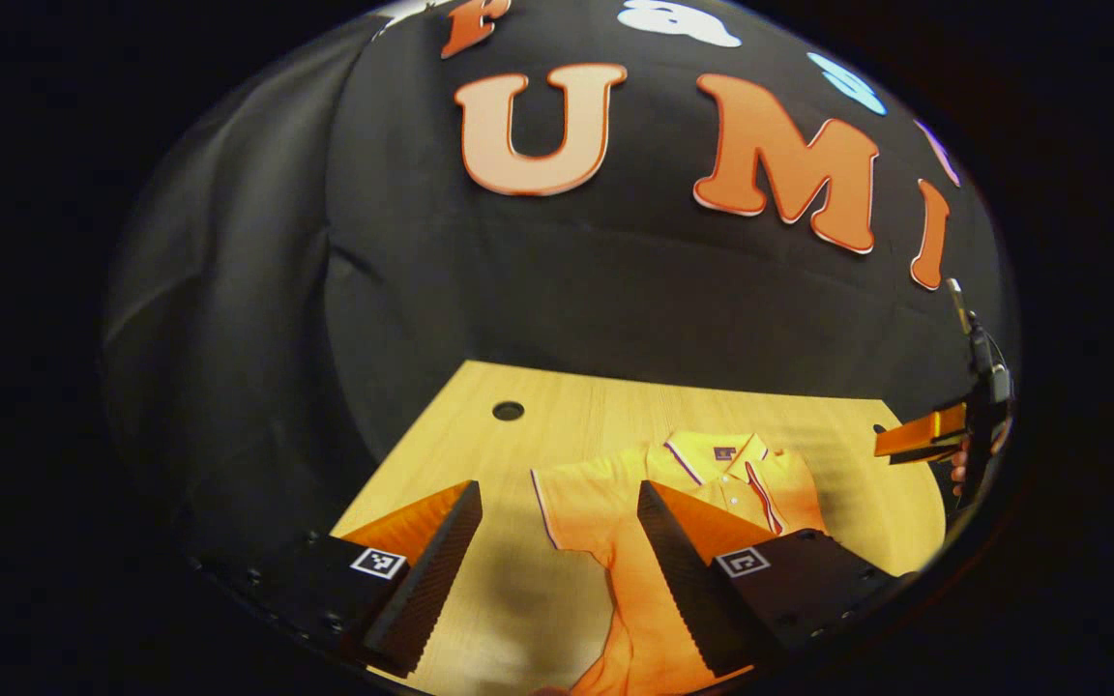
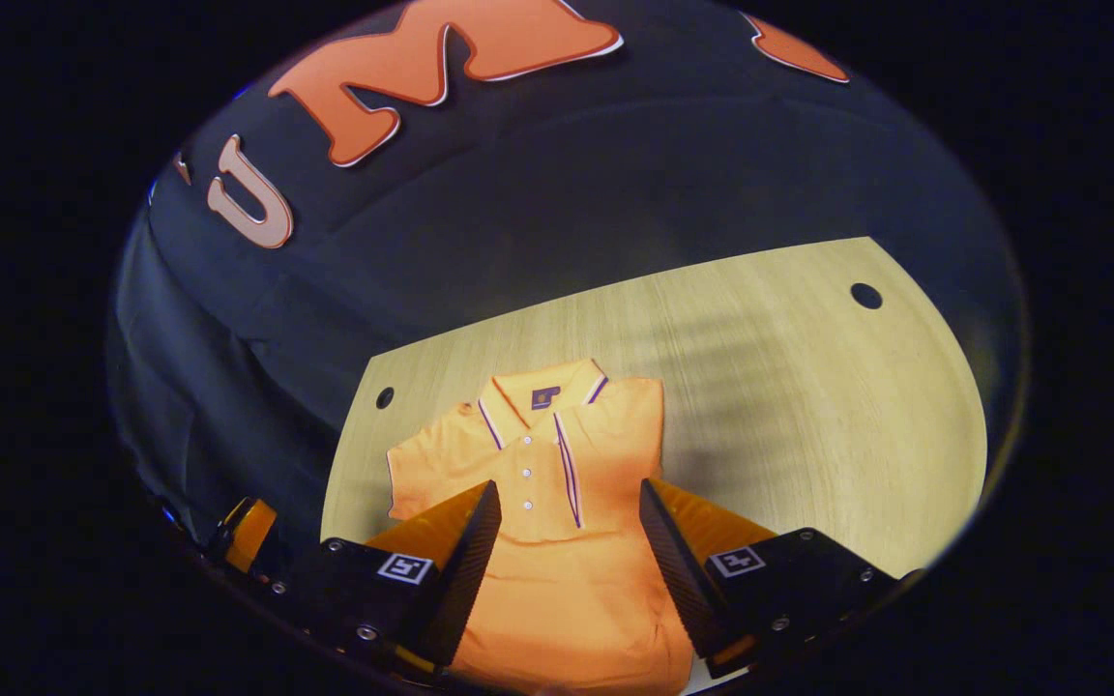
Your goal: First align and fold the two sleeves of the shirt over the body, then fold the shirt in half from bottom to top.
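An orange polo shirt (image 1: 605, 512) lies face up on the wooden table (image 1: 538, 406), collar toward the far wall. My left gripper (image 1: 558, 490) hovers open over the shirt's left sleeve and side, with nothing between its fingers. In the right gripper view the shirt (image 2: 547, 454) is below and ahead, and my right gripper (image 2: 570, 486) stands open above its chest, holding nothing. The left sleeve (image 2: 414, 474) sticks out flat. The shirt's right edge runs straight down from the shoulder. The right gripper (image 1: 915, 440) also appears far right, held by a hand (image 1: 958, 474).
The table has round cable holes (image 1: 508, 410) (image 2: 866, 295) (image 2: 384, 397) near its far corners. Bare wood (image 2: 808, 416) stretches to the right of the shirt. The left gripper (image 2: 248, 530) peeks in at the lower left of the right gripper view.
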A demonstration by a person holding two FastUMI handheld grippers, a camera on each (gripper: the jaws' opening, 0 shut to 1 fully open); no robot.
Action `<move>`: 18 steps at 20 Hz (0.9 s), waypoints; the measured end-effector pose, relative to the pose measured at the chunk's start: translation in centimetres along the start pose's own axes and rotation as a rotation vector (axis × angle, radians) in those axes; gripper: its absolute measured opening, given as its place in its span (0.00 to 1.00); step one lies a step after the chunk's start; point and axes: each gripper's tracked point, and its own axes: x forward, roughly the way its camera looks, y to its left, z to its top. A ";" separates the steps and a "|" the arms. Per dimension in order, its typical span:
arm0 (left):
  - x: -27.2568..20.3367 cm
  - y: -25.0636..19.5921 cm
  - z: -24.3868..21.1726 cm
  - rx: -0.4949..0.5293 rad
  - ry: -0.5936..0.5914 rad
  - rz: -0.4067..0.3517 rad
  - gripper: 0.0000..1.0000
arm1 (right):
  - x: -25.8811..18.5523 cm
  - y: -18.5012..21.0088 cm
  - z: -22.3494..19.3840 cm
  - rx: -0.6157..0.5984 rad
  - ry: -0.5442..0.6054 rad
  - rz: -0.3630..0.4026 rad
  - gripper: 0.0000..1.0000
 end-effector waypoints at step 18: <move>19.0 -0.5 -10.0 0.025 0.575 -0.031 0.98 | -12.0 -4.0 -5.5 0.115 -0.191 -0.191 0.91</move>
